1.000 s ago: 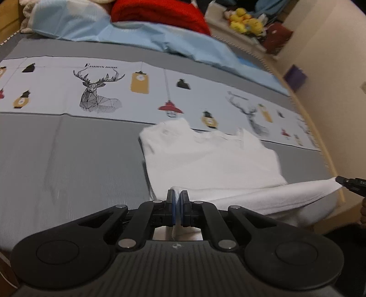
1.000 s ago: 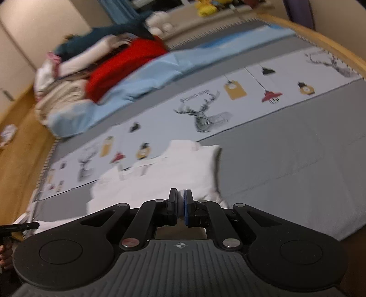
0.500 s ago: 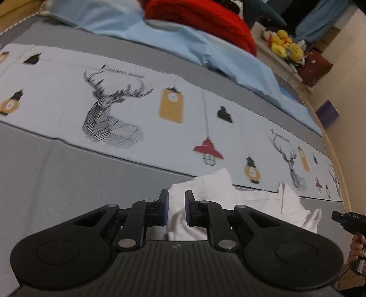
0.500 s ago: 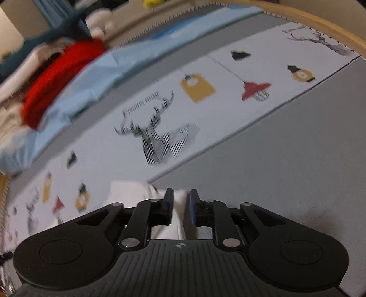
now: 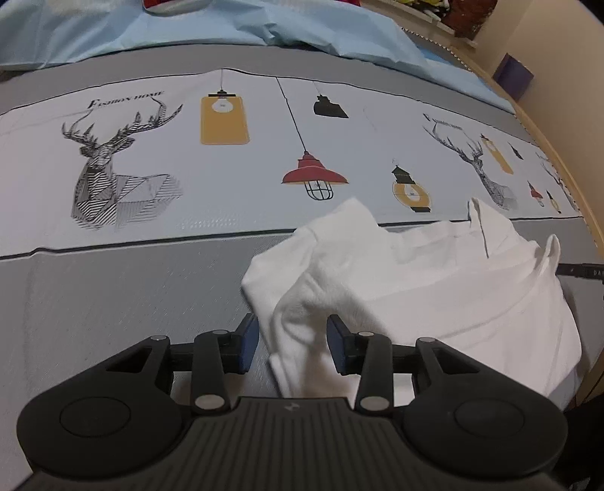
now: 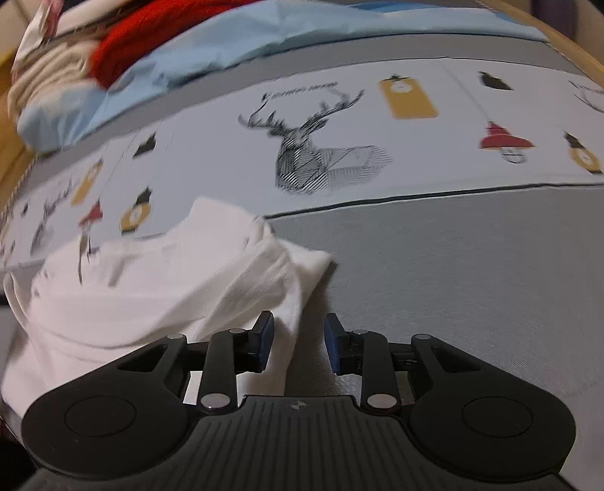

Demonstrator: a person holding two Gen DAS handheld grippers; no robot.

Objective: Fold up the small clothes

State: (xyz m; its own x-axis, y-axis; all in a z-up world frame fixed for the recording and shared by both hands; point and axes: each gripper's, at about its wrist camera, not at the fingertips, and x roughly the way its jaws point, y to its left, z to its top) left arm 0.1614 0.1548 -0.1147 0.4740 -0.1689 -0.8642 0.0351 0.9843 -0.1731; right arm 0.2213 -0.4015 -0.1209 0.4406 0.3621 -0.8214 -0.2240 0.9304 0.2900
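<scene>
A small white garment (image 5: 434,287) lies on the grey bed sheet (image 5: 132,302), its near edge folded over in a loose bunch. In the left wrist view my left gripper (image 5: 292,340) hovers low over the garment's left corner. Its jaws are opening, and the cloth lies between the blue pads (image 5: 247,340) without being pinched. The right wrist view shows the same garment (image 6: 151,294) to the left. My right gripper (image 6: 296,340) is over its right corner, jaws opening too, with a flap of cloth beside the left pad (image 6: 266,338) and bare sheet beside the other.
A pale printed band with deer (image 5: 113,170) and lamps (image 5: 315,177) runs across the bed behind the garment. Further back lie a light blue cover (image 5: 226,26) and a red blanket (image 6: 151,41). The bed's wooden edge (image 5: 566,158) and a wall close the right side.
Both grippers came down and forward over the bed with the garment's edge, folding it over. Their jaws, shut on the cloth a second ago, now stand apart.
</scene>
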